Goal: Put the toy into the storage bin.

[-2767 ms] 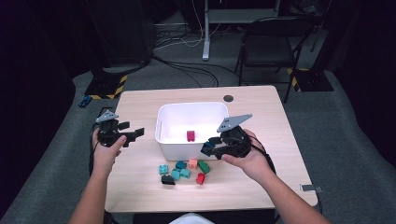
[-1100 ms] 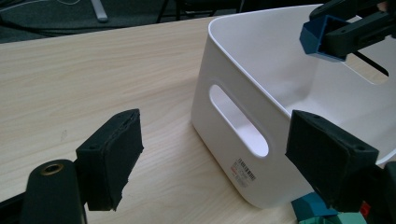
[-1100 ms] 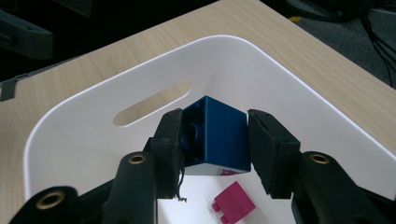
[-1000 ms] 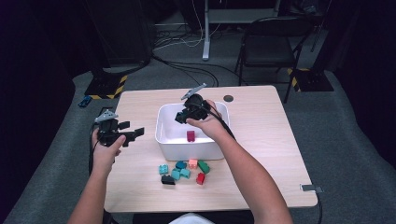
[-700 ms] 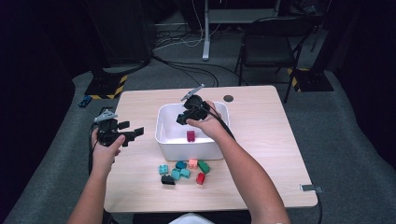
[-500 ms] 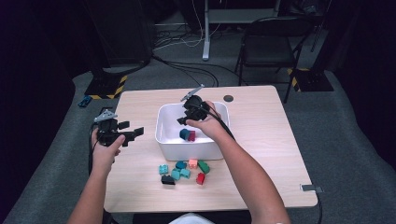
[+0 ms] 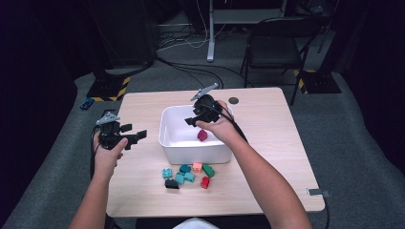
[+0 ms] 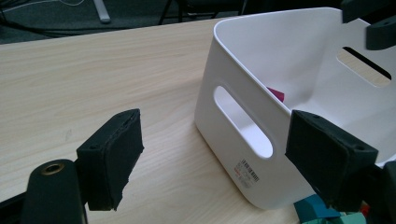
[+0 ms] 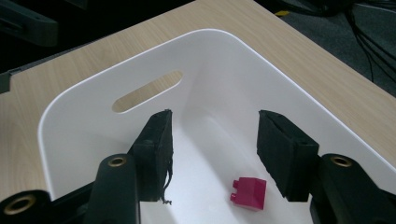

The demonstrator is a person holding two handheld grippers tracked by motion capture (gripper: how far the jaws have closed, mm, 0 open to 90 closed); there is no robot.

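Teal had shown in the white bin [image 7: 168, 143] half a second before; in the high view only the magenta brick [image 7: 202, 135] showed on its floor, so whether that drop stayed was unclear. The right tool [image 9: 212, 154] hung over the bin with jaws spread and empty, the magenta brick just below them. Beside the bin, the left tool [image 8: 219, 163] stood open, idle. More bricks [image 7: 186, 174] waited in front of the bin on the surface [image 7: 267, 157].

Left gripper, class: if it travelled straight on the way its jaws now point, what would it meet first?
Most likely the white plastic bin: the open left gripper faces the wall with the handle slot, apart from it. Depth is hard to judge.
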